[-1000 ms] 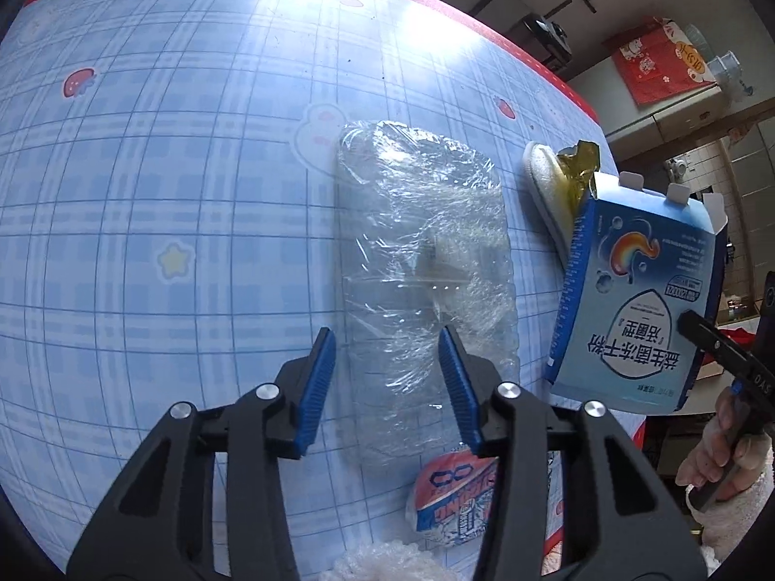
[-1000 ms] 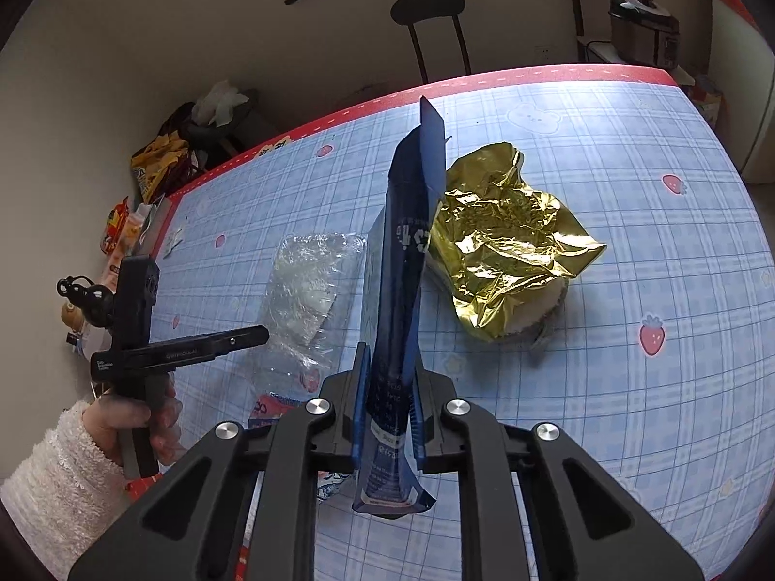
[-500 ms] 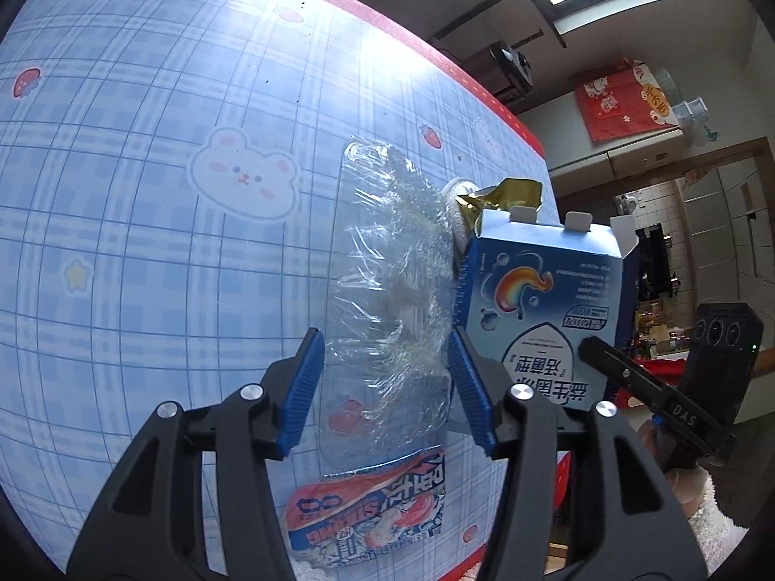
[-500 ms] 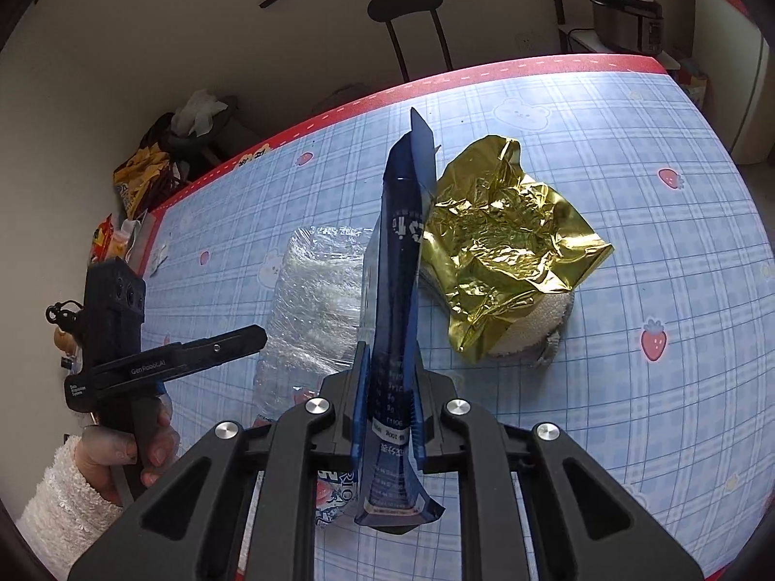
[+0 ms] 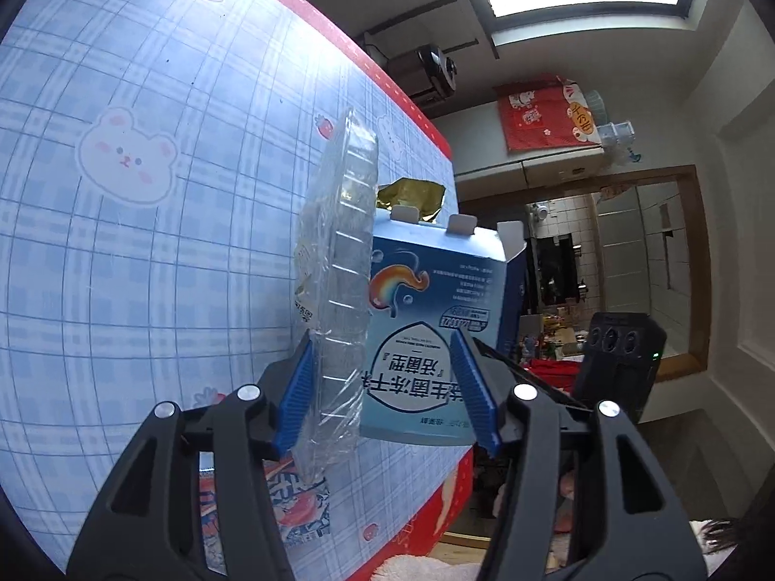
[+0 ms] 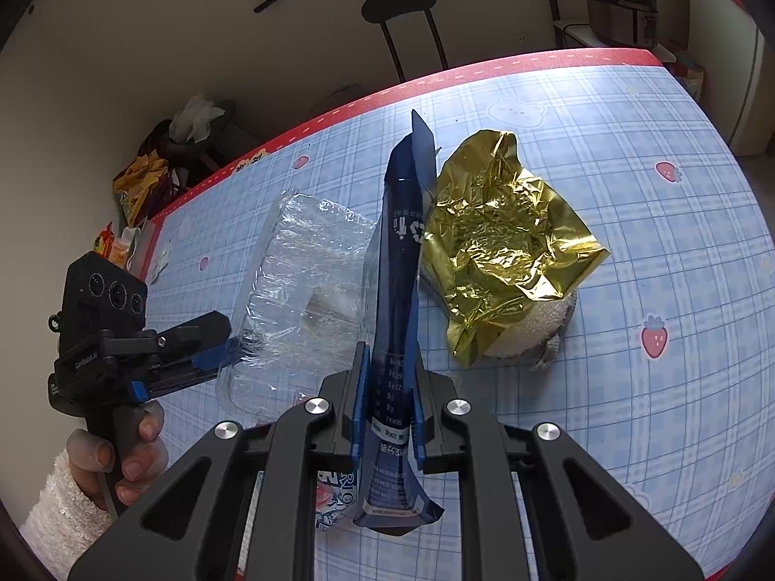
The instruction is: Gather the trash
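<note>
My right gripper is shut on a flattened blue carton and holds it upright above the table; the carton also shows in the left wrist view. My left gripper is open. A clear plastic tray stands on edge between its fingers, against the left pad. In the right wrist view the tray is tilted up beside the carton, with the left gripper at its near edge.
A crumpled gold foil bag lies on a white sponge-like pad to the right of the carton. A red and blue snack wrapper lies by the table's near edge. A black chair stands beyond the far edge.
My left gripper has moved in around the clear tray, and the tray has tipped up from lying flat onto its edge. The right gripper still holds the carton, now close beside the tray.
</note>
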A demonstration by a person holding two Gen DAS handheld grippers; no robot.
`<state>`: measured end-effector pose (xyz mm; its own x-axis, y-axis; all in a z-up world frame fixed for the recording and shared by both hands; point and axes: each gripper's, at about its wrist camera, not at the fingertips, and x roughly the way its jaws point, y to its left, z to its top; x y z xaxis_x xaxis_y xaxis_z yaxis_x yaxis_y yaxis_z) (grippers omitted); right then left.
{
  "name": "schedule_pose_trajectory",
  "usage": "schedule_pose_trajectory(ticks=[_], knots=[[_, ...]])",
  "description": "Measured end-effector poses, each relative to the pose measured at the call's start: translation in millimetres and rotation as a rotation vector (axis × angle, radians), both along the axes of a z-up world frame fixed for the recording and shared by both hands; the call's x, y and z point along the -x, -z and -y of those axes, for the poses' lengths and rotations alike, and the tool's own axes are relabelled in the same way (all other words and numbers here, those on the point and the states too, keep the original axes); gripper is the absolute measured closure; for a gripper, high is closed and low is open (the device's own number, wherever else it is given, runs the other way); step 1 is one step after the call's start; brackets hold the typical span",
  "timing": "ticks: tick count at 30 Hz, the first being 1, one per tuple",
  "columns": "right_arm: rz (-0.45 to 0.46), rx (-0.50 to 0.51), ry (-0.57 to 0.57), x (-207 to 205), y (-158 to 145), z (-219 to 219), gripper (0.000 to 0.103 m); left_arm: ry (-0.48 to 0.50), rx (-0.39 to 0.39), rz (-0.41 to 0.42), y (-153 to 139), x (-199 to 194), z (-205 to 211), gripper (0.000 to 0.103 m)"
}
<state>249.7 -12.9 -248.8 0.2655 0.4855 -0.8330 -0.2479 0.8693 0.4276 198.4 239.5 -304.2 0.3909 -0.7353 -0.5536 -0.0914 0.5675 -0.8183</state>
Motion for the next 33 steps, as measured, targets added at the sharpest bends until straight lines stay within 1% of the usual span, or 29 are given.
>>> schedule_pose_trajectory(ticks=[1,3,4,8,10,12,13,15,20,27,31,33], knots=[[0.0,-0.001,0.001,0.5,-0.1,0.8,0.088,-0.001,-0.035,0.001,2.4,-2.8,5.9,0.052],[-0.004,-0.004,0.002,0.9,0.0,3.2,0.088,-0.017,-0.074,-0.031,8.2,-5.6,12.5,0.08],[-0.006,-0.006,0.004,1.3,0.1,4.4,0.088,-0.029,-0.099,-0.042,9.7,-6.9,15.5,0.079],[-0.02,-0.03,0.018,5.6,-0.1,13.0,0.088,-0.033,-0.191,-0.031,-1.2,-6.2,23.8,0.079],[-0.015,-0.035,0.021,10.0,-2.0,16.0,0.088,-0.024,-0.242,-0.02,-9.9,-4.5,29.0,0.08],[-0.007,-0.046,0.02,14.6,-4.0,20.1,0.088,-0.026,-0.272,-0.005,-19.1,-1.8,31.3,0.084],[-0.008,-0.059,0.024,16.4,-4.5,22.3,0.089,-0.03,-0.299,0.001,-24.5,0.2,31.4,0.084],[-0.014,-0.088,0.036,19.7,-4.9,28.9,0.089,-0.04,-0.324,0.019,-33.0,5.6,32.7,0.084],[-0.003,-0.107,0.065,28.4,-8.0,45.0,0.089,-0.06,-0.395,0.054,-51.8,22.1,32.7,0.084],[0.051,-0.114,0.086,44.4,-20.7,70.8,0.089,-0.112,-0.529,0.113,-87.1,47.9,43.6,0.084],[0.093,-0.128,0.098,52.4,-31.6,94.8,0.089,-0.152,-0.57,0.14,-107.0,63.4,54.5,0.084],[0.113,-0.137,0.103,56.2,-37.4,109.0,0.089,-0.18,-0.606,0.15,-117.8,72.8,63.1,0.084]])
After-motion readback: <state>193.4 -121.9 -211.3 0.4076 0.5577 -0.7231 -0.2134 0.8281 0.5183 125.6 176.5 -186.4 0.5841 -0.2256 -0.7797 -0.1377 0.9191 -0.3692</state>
